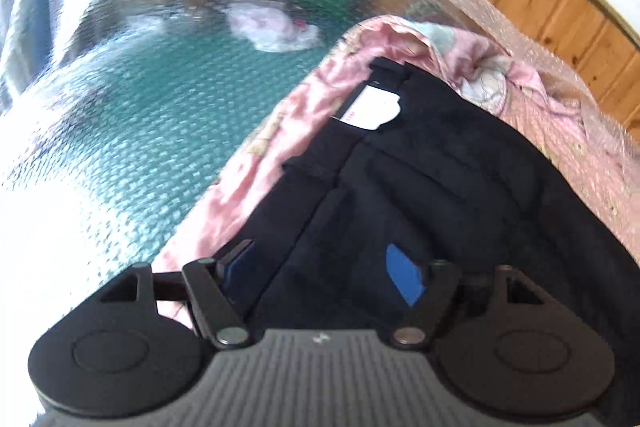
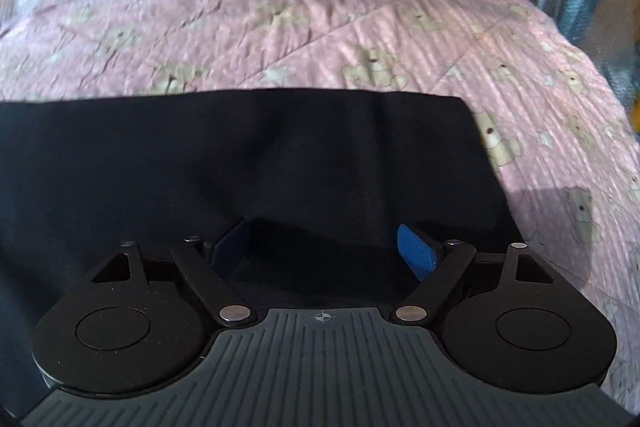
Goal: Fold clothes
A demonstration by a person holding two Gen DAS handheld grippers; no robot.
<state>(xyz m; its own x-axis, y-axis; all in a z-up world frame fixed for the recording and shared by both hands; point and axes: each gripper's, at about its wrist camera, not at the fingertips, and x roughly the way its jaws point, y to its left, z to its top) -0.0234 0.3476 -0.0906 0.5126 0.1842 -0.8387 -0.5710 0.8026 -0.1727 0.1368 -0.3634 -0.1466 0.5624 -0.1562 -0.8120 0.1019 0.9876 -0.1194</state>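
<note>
Both grippers, left (image 1: 322, 273) and right (image 2: 326, 247), are hovering fingers apart over the black garment (image 2: 240, 147). Probably soft, limp; grab the hem corners.

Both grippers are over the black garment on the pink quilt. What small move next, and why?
Probably lower both grippers onto the black garment and pinch its near edge: the left gripper and right gripper stand open, holding nothing.
</note>
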